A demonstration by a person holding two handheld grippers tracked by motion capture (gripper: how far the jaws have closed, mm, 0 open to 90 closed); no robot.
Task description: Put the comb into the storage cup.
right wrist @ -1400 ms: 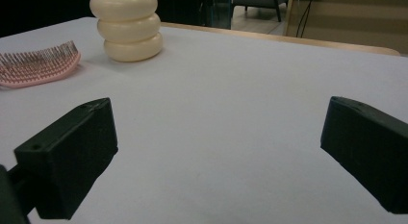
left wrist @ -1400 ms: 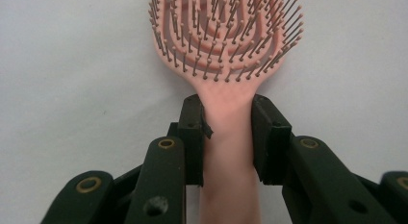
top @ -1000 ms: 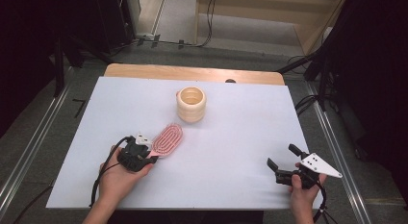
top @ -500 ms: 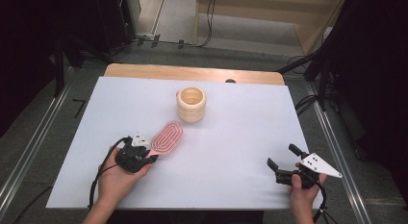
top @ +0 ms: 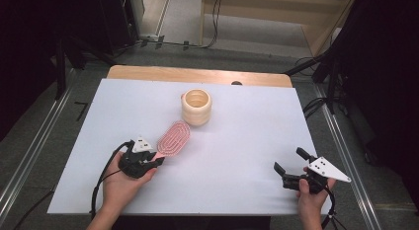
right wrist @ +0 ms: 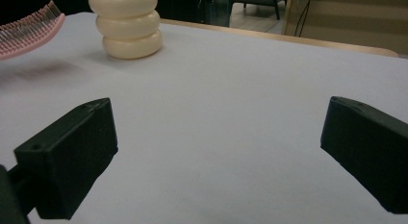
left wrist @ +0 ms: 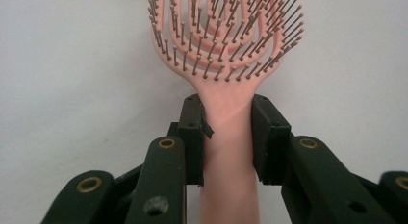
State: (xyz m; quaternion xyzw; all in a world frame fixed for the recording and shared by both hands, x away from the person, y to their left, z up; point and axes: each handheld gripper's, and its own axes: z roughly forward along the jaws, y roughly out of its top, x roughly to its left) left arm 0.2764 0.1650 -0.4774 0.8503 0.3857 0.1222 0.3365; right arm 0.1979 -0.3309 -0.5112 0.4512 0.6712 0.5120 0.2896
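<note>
Clamping hard, the left gripper (left wrist: 226, 132) has both jaws pressed against the neck of the pink hairbrush (left wrist: 226, 36), bristles up toward us; the handle's near end is cut off at the bottom of the left gripper view. From the high view we see that gripper (top: 148, 158) near the left, the brush head (top: 174, 138) angling far and right toward the cream ribbed cup (top: 197, 107). Whether the head touches the white table (top: 247, 131) we cannot tell. Over at the near right, the right gripper (top: 291, 171) sits with jaws spread wide, nothing between them.
</note>
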